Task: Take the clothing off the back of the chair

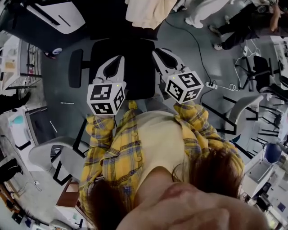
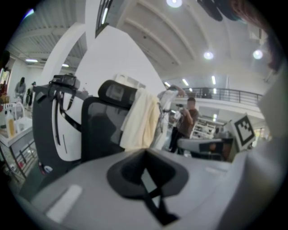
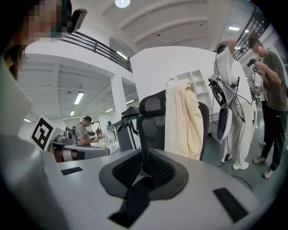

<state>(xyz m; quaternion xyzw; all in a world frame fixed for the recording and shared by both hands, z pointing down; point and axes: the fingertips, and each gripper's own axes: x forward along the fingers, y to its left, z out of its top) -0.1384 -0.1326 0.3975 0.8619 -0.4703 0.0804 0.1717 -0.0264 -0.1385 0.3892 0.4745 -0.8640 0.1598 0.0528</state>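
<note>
Left tool (image 1: 119, 58) and right tool (image 1: 156, 53), both closed on nothing, face cream clothing (image 1: 148, 13) draped over chair (image 1: 135, 54); grey floor (image 1: 58, 85) below.

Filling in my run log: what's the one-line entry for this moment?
phase: pre-grasp | left gripper: shut, empty | right gripper: shut, empty | cream garment: draped over chair back, untouched

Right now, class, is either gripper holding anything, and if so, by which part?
Nothing is held. The left gripper and right gripper are shut and empty; the cream clothing hangs on the chair back, clear of both.
</note>
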